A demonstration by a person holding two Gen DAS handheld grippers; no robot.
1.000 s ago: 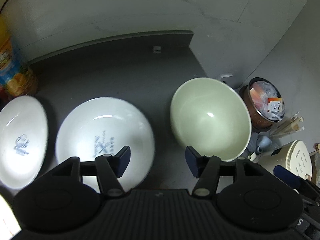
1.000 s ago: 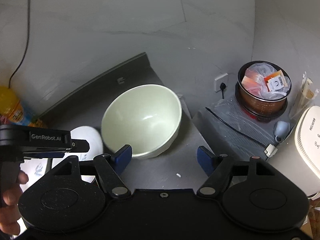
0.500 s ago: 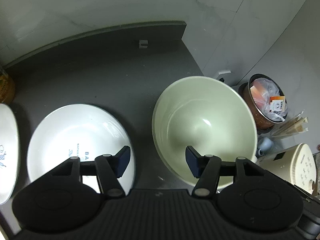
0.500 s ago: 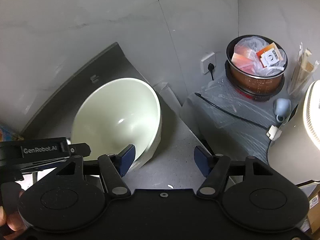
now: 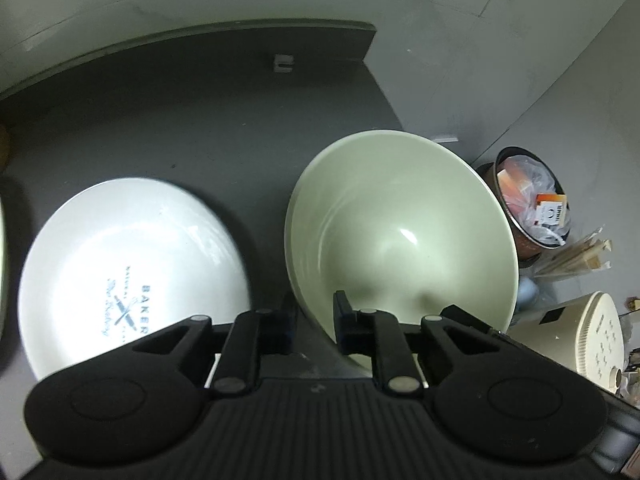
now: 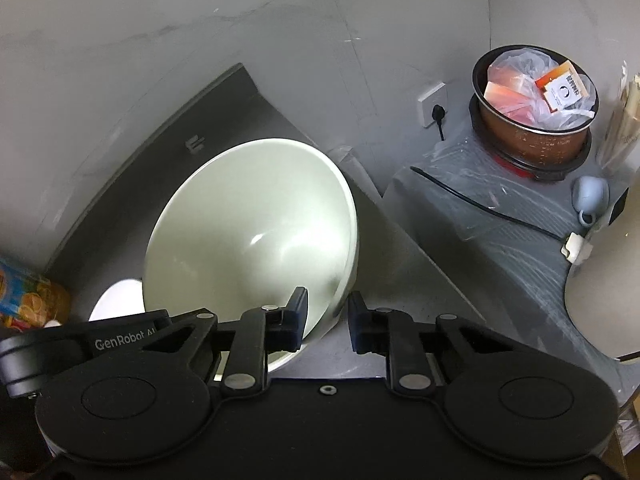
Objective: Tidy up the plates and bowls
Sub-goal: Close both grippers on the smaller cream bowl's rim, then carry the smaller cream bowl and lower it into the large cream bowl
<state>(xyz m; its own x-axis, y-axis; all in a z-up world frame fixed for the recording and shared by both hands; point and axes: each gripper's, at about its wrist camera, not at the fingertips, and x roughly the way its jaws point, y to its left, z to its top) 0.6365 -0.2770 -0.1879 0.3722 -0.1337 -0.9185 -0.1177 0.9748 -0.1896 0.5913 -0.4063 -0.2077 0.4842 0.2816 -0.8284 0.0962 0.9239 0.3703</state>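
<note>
A white printed plate (image 5: 132, 264) lies flat on the dark worktop (image 5: 192, 128). Right of it, the left gripper (image 5: 314, 322) and right gripper (image 6: 327, 320) each pinch opposite rim sides of the pale green bowl (image 5: 400, 232) (likely sharing its weight). Only the right view shows the juice carton (image 6: 30, 298).

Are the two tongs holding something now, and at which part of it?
Both tongs grip the pale green bowl by its near rim: the left tongs at its left side, the right tongs at its right side, each with one finger inside.
</note>
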